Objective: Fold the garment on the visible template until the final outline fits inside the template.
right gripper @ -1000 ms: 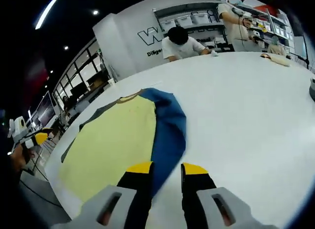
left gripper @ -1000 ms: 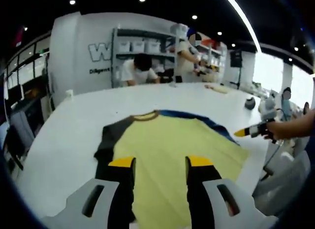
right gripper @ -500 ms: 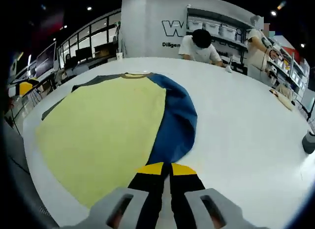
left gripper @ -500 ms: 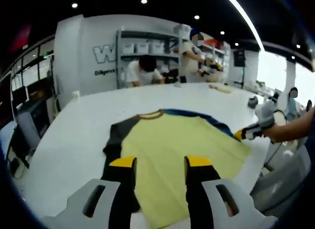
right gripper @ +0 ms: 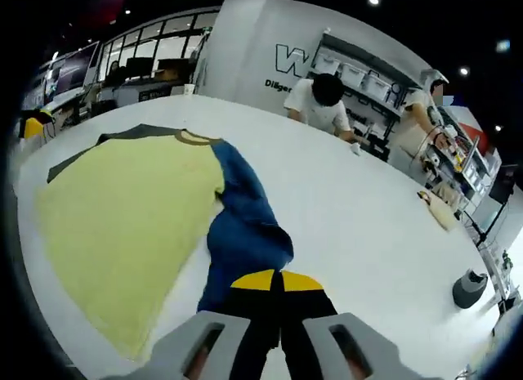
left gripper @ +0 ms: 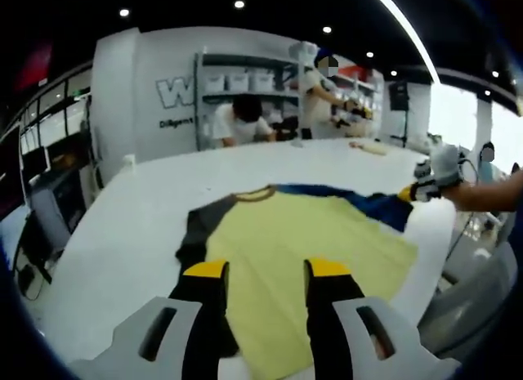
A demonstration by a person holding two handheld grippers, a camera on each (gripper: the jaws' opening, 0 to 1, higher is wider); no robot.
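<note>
Right gripper view: the blue sleeve (right gripper: 245, 233) is being pinched by the right gripper (right gripper: 280, 279), apparently for folding over the yellow garment (right gripper: 122, 208), while the left gripper (left gripper: 265, 270) is being held spread above the tabletop (right gripper: 368, 225).

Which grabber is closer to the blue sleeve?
Right. The right gripper is shut on the blue sleeve; the left gripper hovers open over the yellow shirt front, across from it.
</note>
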